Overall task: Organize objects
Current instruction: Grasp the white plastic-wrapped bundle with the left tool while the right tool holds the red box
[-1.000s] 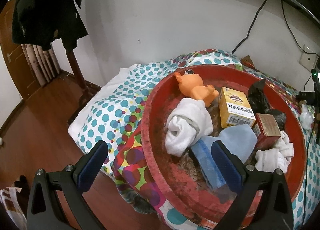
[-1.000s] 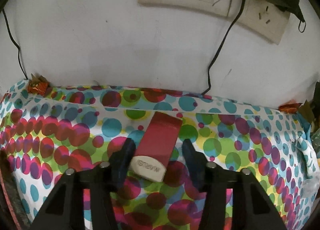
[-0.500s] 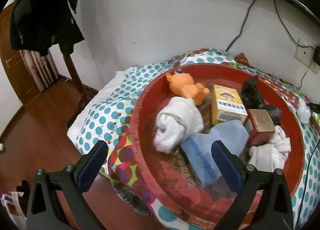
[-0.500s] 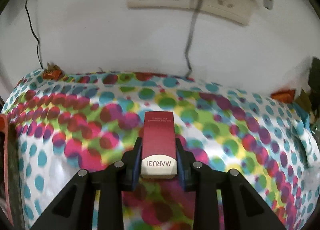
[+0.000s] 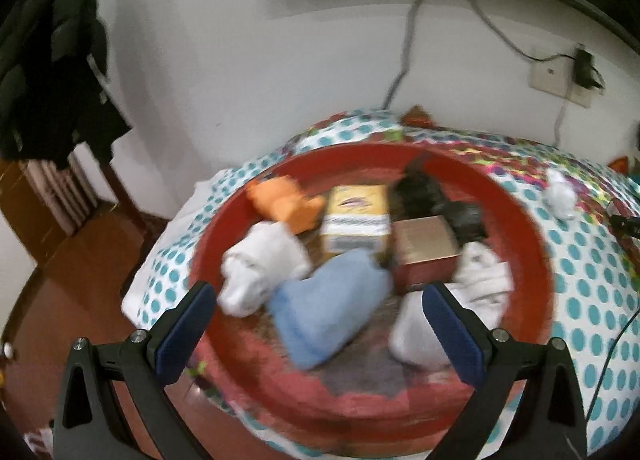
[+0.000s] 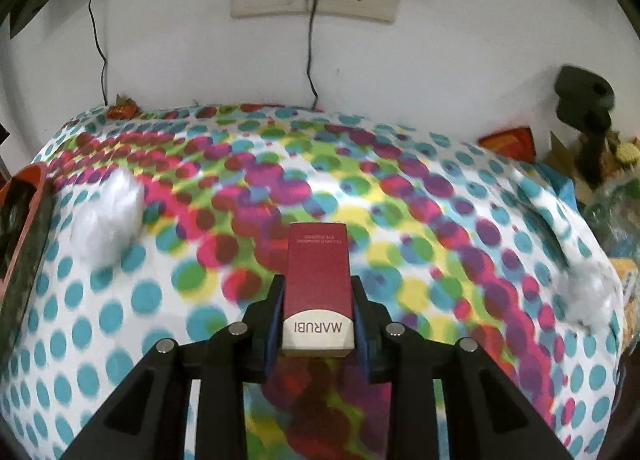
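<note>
My right gripper (image 6: 318, 324) clamps the red box (image 6: 318, 280) (near end only); my left gripper (image 5: 316, 334) gapes empty. A swing toward the red basin (image 5: 532, 236) could lever it loose.

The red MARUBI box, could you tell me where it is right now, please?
In the right wrist view, the red MARUBI box sits clamped in the right gripper, above the dotted cloth.

The red basin (image 5: 532, 244) looks like worn, scuffed plastic. The dotted cover (image 6: 400, 219) is soft cloth. The red box (image 6: 318, 260) is smooth card with a matt finish. The floor (image 5: 80, 260) is glossy wood.
</note>
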`<state>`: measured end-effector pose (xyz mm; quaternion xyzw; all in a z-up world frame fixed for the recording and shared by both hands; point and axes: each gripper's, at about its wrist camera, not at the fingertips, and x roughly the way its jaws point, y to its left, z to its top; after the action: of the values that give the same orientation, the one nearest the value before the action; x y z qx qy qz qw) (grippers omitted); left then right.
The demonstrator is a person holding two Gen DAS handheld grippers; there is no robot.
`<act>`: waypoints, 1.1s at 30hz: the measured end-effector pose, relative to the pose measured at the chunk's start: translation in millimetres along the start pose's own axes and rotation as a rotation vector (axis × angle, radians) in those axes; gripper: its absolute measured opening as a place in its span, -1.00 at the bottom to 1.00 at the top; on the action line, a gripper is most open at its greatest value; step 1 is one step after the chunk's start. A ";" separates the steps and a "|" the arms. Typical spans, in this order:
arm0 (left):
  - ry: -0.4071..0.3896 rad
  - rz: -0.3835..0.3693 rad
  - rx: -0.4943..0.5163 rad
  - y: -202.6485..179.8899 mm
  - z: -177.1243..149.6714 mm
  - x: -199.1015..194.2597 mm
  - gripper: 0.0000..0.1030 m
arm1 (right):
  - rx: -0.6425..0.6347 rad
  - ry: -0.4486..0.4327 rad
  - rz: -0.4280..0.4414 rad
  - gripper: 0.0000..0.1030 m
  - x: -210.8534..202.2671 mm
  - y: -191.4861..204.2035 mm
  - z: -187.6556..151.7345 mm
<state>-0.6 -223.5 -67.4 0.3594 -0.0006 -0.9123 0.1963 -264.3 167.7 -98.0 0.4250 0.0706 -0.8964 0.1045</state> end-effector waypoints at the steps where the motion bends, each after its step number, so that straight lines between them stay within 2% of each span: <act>1: -0.003 -0.016 0.013 -9.1 2.8 -2.3 1.00 | 0.007 0.005 0.007 -0.42 -2.5 -4.3 -3.6; 7: -0.044 -0.110 0.103 -74.0 23.4 -17.7 1.00 | 0.025 0.003 0.029 -0.42 -19.5 -23.7 -24.7; 15: -0.025 -0.250 0.181 -168.0 52.3 -8.9 1.00 | 0.031 0.001 0.035 -0.41 -20.7 -25.9 -27.3; 19: -0.001 -0.278 0.268 -219.4 62.1 10.6 1.00 | 0.041 0.000 0.045 -0.41 -21.1 -27.0 -27.8; 24: 0.063 -0.279 0.291 -255.5 70.6 46.3 1.00 | 0.035 0.000 0.039 -0.41 -20.5 -26.9 -28.0; 33: 0.179 -0.275 0.222 -282.5 85.8 110.3 0.98 | 0.070 -0.005 0.082 -0.40 -20.7 -33.3 -29.0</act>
<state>-231.2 -14.4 -116.2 0.4551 -0.0347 -0.8893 0.0283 -238.1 208.8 -98.9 0.4286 0.0216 -0.8943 0.1266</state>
